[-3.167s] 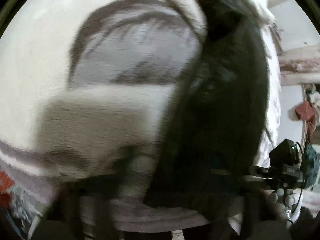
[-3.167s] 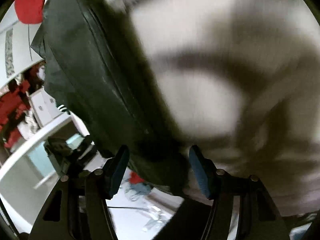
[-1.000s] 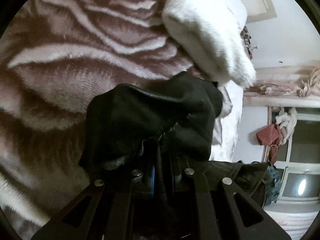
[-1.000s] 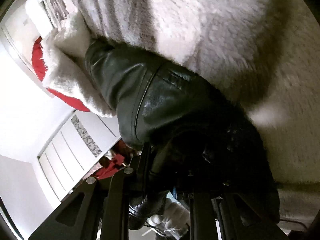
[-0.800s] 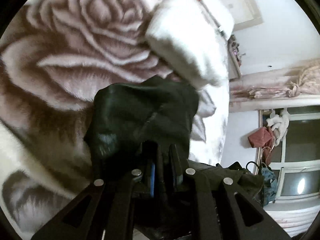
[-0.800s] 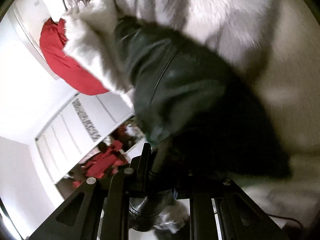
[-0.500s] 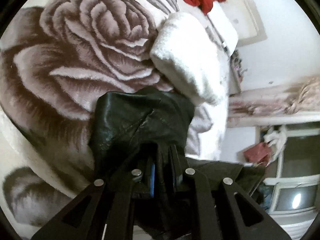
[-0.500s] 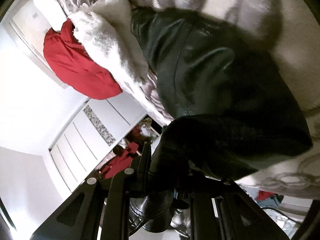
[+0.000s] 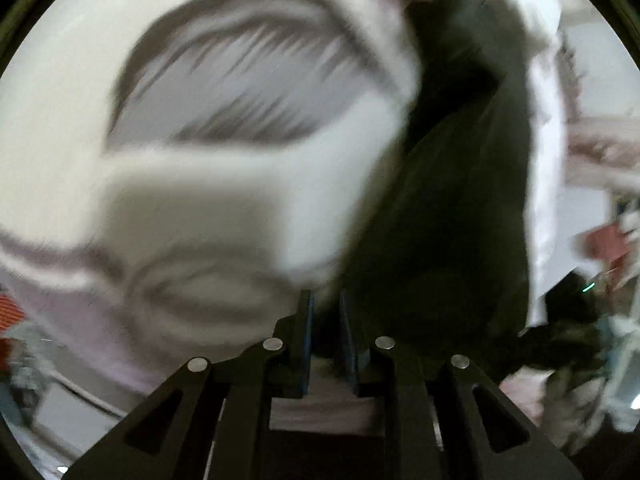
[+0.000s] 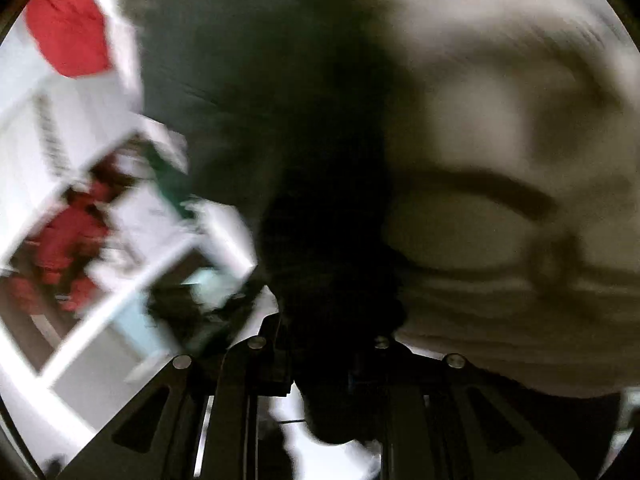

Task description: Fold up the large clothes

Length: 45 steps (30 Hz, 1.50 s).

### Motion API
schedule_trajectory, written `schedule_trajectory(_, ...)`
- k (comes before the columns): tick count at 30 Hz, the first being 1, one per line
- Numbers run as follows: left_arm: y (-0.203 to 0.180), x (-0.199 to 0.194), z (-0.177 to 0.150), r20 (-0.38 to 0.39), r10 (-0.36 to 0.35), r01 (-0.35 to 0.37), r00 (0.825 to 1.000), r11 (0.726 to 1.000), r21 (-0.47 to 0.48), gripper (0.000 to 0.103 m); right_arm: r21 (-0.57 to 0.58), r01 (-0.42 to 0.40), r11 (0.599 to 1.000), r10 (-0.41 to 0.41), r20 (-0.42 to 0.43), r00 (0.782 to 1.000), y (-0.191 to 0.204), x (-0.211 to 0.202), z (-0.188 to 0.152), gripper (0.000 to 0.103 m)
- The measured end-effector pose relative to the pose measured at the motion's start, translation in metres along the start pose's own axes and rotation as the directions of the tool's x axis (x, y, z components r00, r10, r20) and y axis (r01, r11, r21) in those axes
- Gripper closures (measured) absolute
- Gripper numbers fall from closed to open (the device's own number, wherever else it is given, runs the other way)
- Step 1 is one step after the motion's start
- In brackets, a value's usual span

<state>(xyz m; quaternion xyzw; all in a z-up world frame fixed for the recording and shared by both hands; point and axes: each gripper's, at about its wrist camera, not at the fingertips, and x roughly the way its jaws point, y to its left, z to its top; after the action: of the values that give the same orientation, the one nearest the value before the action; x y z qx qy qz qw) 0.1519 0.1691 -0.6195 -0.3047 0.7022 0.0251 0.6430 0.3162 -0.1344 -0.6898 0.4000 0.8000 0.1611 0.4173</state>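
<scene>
A black leather garment lies stretched along the bed on a plush white blanket with a brown rose pattern. My left gripper is shut on the near edge of the garment, which runs up and to the right from the fingers. In the right wrist view the same black garment fills the middle. My right gripper is shut on a bunched fold of it that hides the fingertips. Both views are blurred by motion.
The blanket covers the bed to the right in the right wrist view. A red cloth lies at the upper left. White cabinets with red items stand left. Clothes hang near a window.
Both grippers have swung down and back toward the near bed edge, still holding the garment. The garment now lies stretched out long instead of bunched. The views went from sharp to blurred.
</scene>
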Motion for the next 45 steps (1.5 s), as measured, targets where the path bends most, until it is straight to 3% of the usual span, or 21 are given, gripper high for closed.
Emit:
schedule_trajectory(1,0.004,0.005,-0.009,-0.005,0.018,-0.017,1.0,1.0,0.014,0.091,-0.015,0.082,0.997,-0.081,0.016,0.997,-0.013,0.007,-0.003,0.083)
schedule_trajectory(2,0.007,0.007,-0.012,-0.008,0.027,-0.027,1.0,1.0,0.016,0.091,-0.033,0.132,0.991,-0.131,0.029,0.991,-0.022,0.008,-0.004,0.073)
schedule_trajectory(3,0.008,0.008,-0.016,-0.01,0.041,-0.04,0.999,0.999,0.018,0.091,-0.027,0.161,0.987,-0.16,0.034,0.987,-0.031,0.008,-0.003,0.056)
schedule_trajectory(4,0.008,0.007,-0.017,-0.003,0.043,-0.043,0.999,0.999,0.019,0.088,-0.004,0.196,0.981,-0.196,0.016,0.98,-0.041,0.008,-0.001,0.049)
schedule_trajectory(6,0.007,0.001,-0.018,0.034,0.013,-0.014,0.999,1.0,0.025,0.065,0.013,0.263,0.965,-0.263,0.012,0.965,-0.043,0.0,-0.002,0.047)
schedule_trajectory(7,0.005,-0.002,-0.017,0.055,-0.003,0.002,0.998,1.0,0.028,0.034,0.001,0.28,0.96,-0.28,0.03,0.959,-0.039,-0.007,-0.005,0.047)
schedule_trajectory(8,0.003,-0.006,-0.016,0.082,-0.024,0.021,0.996,0.999,0.03,0.011,-0.04,0.31,0.95,-0.308,0.062,0.95,-0.028,-0.019,-0.012,0.047)
schedule_trajectory(9,0.001,-0.008,-0.016,0.108,-0.039,0.037,0.993,0.999,0.023,0.01,-0.07,0.337,0.939,-0.331,0.087,0.94,-0.021,-0.029,-0.018,0.046)
schedule_trajectory(14,0.003,0.01,-0.028,0.151,-0.144,0.159,0.978,0.983,-0.095,0.01,-0.185,0.334,0.924,-0.3,0.189,0.935,0.023,-0.054,-0.017,0.042)
schedule_trajectory(17,0.002,0.044,-0.037,0.144,-0.228,0.253,0.963,0.949,-0.191,0.01,-0.237,0.35,0.906,-0.296,0.236,0.926,0.042,-0.059,-0.006,0.042)
schedule_trajectory(21,-0.015,0.055,-0.038,0.236,-0.186,0.243,0.954,0.939,-0.242,0.01,-0.262,0.306,0.915,-0.246,0.239,0.939,0.05,-0.063,0.022,0.042)
schedule_trajectory(22,-0.021,0.049,-0.036,0.284,-0.199,0.273,0.938,0.929,-0.249,0.026,-0.263,0.303,0.916,-0.243,0.237,0.941,0.046,-0.062,0.03,0.042)
schedule_trajectory(23,-0.025,0.047,-0.036,0.304,-0.194,0.277,0.933,0.925,-0.26,0.056,-0.27,0.3,0.915,-0.242,0.228,0.943,0.046,-0.062,0.035,0.042)
schedule_trajectory(25,-0.035,0.044,-0.035,0.33,-0.213,0.307,0.92,0.914,-0.265,0.082,-0.278,0.3,0.912,-0.241,0.228,0.944,0.035,-0.067,0.048,0.042)
schedule_trajectory(28,-0.038,0.027,-0.031,0.361,-0.211,0.318,0.908,0.909,-0.269,0.09,-0.275,0.279,0.92,-0.226,0.21,0.951,0.021,-0.071,0.058,0.042)
schedule_trajectory(31,-0.02,-0.005,-0.028,0.409,-0.208,0.329,0.889,0.911,-0.251,0.091,-0.283,0.26,0.923,-0.21,0.196,0.958,0.015,-0.07,0.058,0.042)
schedule_trajectory(34,0.011,-0.039,-0.011,0.442,-0.144,0.263,0.885,0.939,-0.22,0.091,-0.305,0.247,0.92,-0.194,0.194,0.962,0.007,-0.076,0.055,0.042)
schedule_trajectory(37,0.053,-0.04,0.02,0.423,-0.082,0.179,0.903,0.965,-0.194,0.091,-0.306,0.224,0.925,-0.17,0.194,0.966,0.006,-0.082,0.057,0.042)
schedule_trajectory(40,0.071,-0.016,0.046,0.355,-0.119,0.196,0.927,0.962,-0.19,0.087,-0.31,0.204,0.929,-0.145,0.204,0.968,0.008,-0.087,0.067,0.042)
schedule_trajectory(42,0.072,-0.026,0.045,0.341,-0.11,0.186,0.933,0.963,-0.196,0.08,-0.323,0.19,0.927,-0.119,0.226,0.967,0.016,-0.091,0.08,0.04)
schedule_trajectory(45,0.06,-0.046,0.026,0.337,-0.054,0.128,0.94,0.971,-0.201,0.069,-0.358,0.14,0.923,-0.039,0.274,0.961,0.038,-0.093,0.106,0.029)
